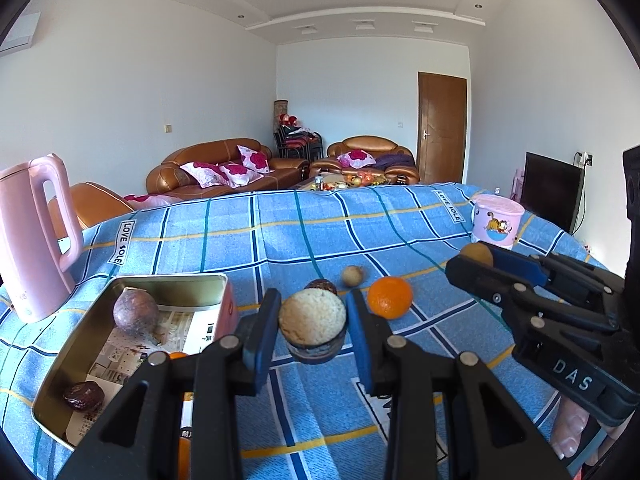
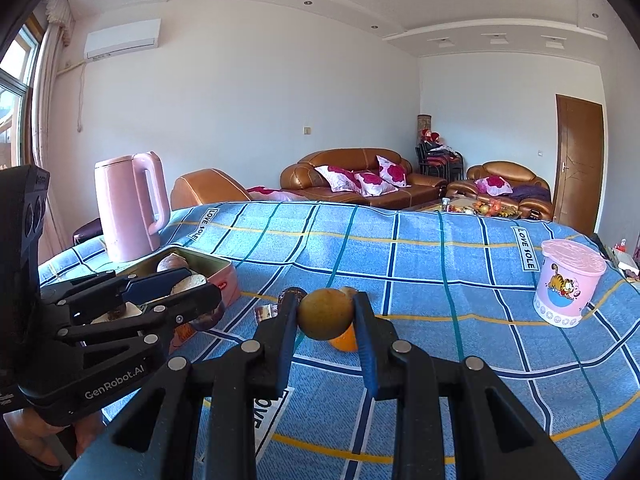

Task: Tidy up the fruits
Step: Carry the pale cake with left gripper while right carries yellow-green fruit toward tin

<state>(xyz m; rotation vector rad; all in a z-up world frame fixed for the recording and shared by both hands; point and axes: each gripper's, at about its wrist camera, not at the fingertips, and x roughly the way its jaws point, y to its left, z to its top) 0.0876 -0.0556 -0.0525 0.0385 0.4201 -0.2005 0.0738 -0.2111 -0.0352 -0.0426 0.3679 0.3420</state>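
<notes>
Blue checked cloth point(image 1: 320, 232): kettle point(image 1: 32, 240), tin point(image 1: 132, 280), orange point(image 1: 390, 297), tub point(image 1: 496, 220).

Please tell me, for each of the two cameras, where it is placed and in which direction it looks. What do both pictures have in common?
Left wrist: sits on the left gripper, looking along its fingers over the checked tablecloth toward the sofas; the gripper holds a halved pale fruit; the right gripper and fingertips show at right.
Right wrist: sits on the right gripper, facing the same way; it holds a yellow-brown fruit; the left gripper enters at left.
Shared: metal tin, pink kettle, orange, pink cartoon tub.
</notes>
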